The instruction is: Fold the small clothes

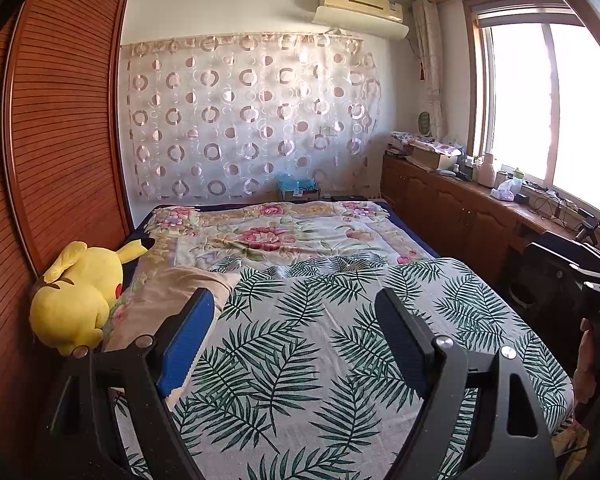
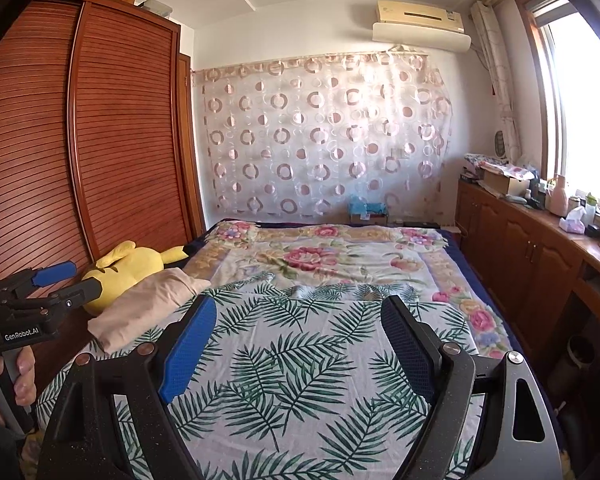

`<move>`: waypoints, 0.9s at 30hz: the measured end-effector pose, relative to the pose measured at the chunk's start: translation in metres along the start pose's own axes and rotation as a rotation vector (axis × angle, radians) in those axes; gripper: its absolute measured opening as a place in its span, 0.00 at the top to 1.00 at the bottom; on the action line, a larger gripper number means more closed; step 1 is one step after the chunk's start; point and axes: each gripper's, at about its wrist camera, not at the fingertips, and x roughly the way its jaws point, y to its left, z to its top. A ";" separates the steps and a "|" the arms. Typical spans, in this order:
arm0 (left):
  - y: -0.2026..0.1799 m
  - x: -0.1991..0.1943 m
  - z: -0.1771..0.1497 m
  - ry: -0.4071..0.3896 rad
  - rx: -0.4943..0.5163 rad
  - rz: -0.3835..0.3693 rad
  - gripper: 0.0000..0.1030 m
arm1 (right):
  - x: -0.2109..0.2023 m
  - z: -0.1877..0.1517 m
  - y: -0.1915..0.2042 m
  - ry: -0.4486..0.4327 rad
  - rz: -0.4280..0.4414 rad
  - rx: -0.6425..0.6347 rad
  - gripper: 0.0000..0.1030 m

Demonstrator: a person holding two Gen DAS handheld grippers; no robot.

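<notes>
— Beige cloth [image 2: 148, 308], soft and light by the look of it; I'd expect it to sag and slide rather than hold a shape. It lies at the left middle of my right view, on the bed [image 2: 300, 380], just beside the yellow plush [image 2: 128, 272].

— Folded already, or not?

— It looks bundled into a neat-ish oblong, so it could be a finished fold set aside or a piece waiting its turn. I can't settle that from here.

— Where would you take it?

— By a corner or along the near edge, pinching only the layers I mean to lift.

— And your grippers?

— Left gripper [image 1: 296, 336] has its jaws spread wide, holding nothing; the cloth sits just behind its left finger. Right gripper [image 2: 300, 340] is likewise spread and empty, the cloth off to its left, apart from it.
</notes>
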 end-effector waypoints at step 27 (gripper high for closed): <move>0.000 0.000 0.000 0.000 0.001 0.000 0.19 | -0.001 0.001 -0.010 0.001 0.009 -0.002 0.17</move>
